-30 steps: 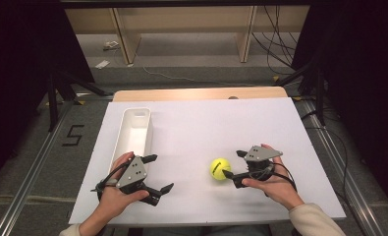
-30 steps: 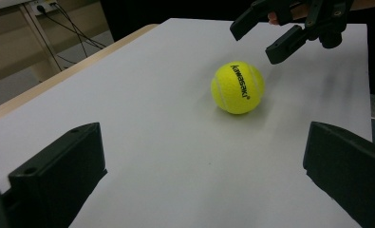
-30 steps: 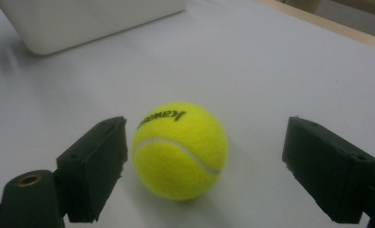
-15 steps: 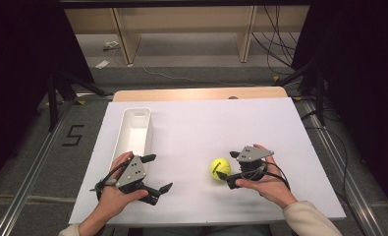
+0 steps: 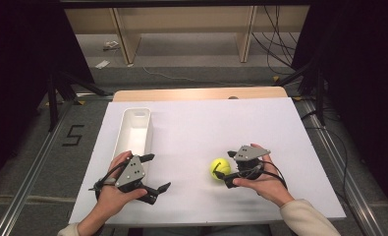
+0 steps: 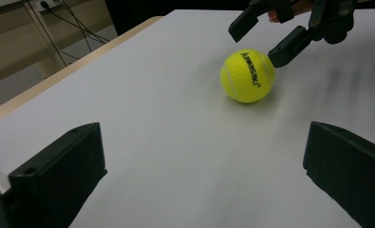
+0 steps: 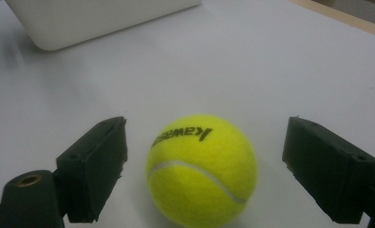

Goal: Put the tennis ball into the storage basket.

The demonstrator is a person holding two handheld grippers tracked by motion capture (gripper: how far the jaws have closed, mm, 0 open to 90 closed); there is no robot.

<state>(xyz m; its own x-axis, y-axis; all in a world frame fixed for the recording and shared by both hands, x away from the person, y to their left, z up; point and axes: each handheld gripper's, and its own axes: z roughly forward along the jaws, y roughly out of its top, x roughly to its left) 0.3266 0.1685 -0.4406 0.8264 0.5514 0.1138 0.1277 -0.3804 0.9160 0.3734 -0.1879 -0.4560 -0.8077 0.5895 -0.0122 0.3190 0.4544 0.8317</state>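
A yellow tennis ball [image 5: 219,167] with black lettering rests on the white tabletop [image 5: 206,123], right of centre and near the front. My right gripper [image 5: 226,168] is open and the ball [image 7: 201,171] sits between its two jaws with a gap on each side. In the left gripper view the ball [image 6: 248,76] lies ahead, with the right gripper [image 6: 254,46] reaching around it from behind. My left gripper [image 5: 158,172] rests open on the table at the front left, nothing between its jaws.
A long white bin [image 5: 132,112] stands at the left of the table, just beyond my left hand; its wall [image 7: 95,19] shows behind the ball. A wooden strip [image 5: 201,93] runs along the table's far edge. Shelving and cables lie beyond.
My right gripper has moved left toward the ball, so its jaws now stand on either side of it. The ball and the left gripper have stayed put.
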